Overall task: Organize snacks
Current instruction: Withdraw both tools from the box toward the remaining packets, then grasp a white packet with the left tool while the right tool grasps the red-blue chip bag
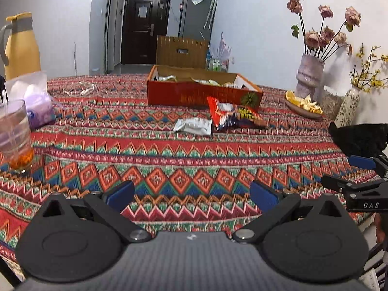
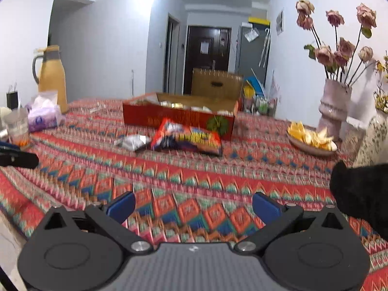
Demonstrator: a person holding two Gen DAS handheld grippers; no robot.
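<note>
Snacks still wait outside my red cardboard box point(image 1: 203, 95) at the table's far side: a red chip bag point(image 2: 188, 139) just in front, a silver packet point(image 1: 193, 126) left of it. Both my left gripper point(image 1: 191, 192) and right gripper point(image 2: 192, 205) hang spread and empty, near edge. I judge the next move is a reach for the bag.

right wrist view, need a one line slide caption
Open right gripper hovers above the patterned tablecloth, facing a red snack bag and silver packet before the red box.
</note>
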